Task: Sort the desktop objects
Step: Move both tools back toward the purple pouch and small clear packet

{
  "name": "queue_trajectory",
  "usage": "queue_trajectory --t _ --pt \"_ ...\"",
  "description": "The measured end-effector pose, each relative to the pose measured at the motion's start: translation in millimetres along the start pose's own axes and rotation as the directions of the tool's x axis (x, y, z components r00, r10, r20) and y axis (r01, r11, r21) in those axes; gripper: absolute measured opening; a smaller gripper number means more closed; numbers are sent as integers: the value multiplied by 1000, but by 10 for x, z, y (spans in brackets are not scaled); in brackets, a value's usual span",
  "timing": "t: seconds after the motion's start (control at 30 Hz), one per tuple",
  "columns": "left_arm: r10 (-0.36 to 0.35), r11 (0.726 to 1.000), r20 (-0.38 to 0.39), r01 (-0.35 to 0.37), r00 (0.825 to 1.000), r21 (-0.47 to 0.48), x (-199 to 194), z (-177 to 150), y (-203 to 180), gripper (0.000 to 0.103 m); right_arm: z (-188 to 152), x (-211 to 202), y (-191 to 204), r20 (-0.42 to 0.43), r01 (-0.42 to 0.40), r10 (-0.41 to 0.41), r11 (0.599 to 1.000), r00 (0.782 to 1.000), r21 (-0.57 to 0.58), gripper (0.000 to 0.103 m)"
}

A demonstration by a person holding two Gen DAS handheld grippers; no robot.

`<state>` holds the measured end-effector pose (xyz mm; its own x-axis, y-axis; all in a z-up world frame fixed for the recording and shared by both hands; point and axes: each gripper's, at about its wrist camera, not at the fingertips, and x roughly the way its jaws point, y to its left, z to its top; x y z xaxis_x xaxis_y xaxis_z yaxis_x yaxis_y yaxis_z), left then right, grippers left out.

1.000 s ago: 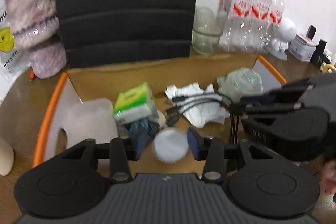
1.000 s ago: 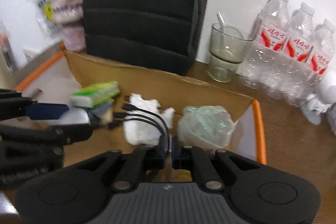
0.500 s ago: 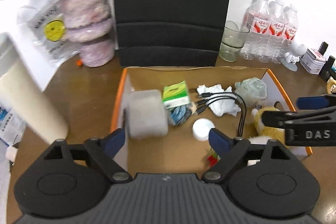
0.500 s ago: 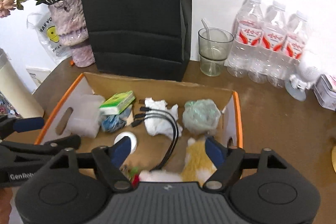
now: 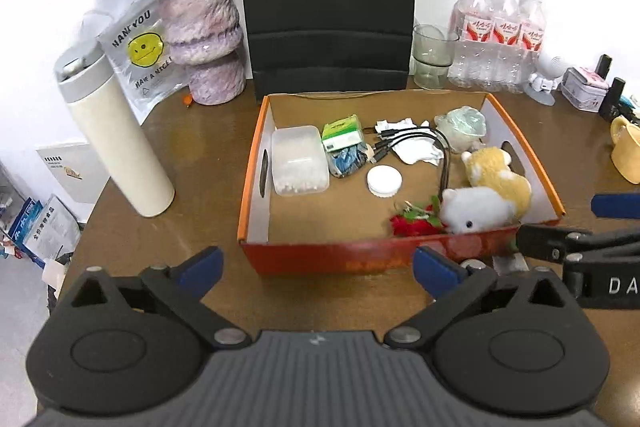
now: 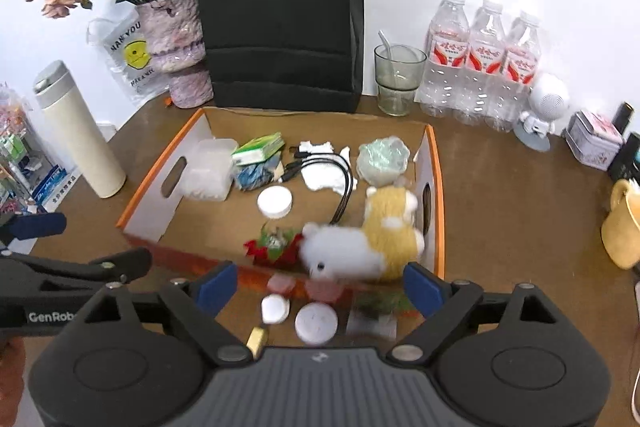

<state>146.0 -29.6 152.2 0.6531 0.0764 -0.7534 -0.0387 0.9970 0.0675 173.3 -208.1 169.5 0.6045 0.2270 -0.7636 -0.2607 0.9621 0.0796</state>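
Note:
An orange-rimmed cardboard box (image 5: pixel 250 163) (image 6: pixel 436 163) sits mid-table. Inside lie a clear plastic case (image 5: pixel 298 159), a green tissue pack (image 5: pixel 343 133), a black multi-head cable (image 5: pixel 412 141), crumpled white paper (image 5: pixel 416 149), a white round lid (image 5: pixel 384 181) (image 6: pixel 274 202), a wrapped green bundle (image 5: pixel 461 123), a yellow-and-white plush toy (image 5: pixel 486 193) (image 6: pixel 364 239) and a red flower (image 5: pixel 416 223). My left gripper (image 5: pixel 318 267) is open and empty, in front of the box. My right gripper (image 6: pixel 320 285) is open and empty above small white lids (image 6: pixel 316 323) on the table.
Behind the box stand a black paper bag (image 5: pixel 328 3), a pink vase with flowers (image 5: pixel 200 35), a glass (image 5: pixel 434 55) and water bottles (image 5: pixel 500 39). A cream thermos (image 5: pixel 116 143) stands left. A yellow mug (image 6: pixel 622 227) and a tin (image 6: pixel 596 141) are at the right.
Both grippers have opened wide and pulled back from inside the box to its near side. The white lid and the cable now lie free in the box.

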Motion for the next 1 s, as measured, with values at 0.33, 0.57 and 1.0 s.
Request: queue_trajectory --t 0.33,0.57,1.0 --pt "30 998 204 -18 979 -58 -422 -662 27 103 -679 -364 31 187 -77 67 996 980 49 94" --pt "9 1000 281 -10 960 3 -495 -1537 35 103 -1520 -452 109 265 5 -10 1000 964 22 94" --pt "-46 996 200 61 979 -66 -461 -2544 239 103 -2726 -532 205 270 -5 -8 999 963 48 96"
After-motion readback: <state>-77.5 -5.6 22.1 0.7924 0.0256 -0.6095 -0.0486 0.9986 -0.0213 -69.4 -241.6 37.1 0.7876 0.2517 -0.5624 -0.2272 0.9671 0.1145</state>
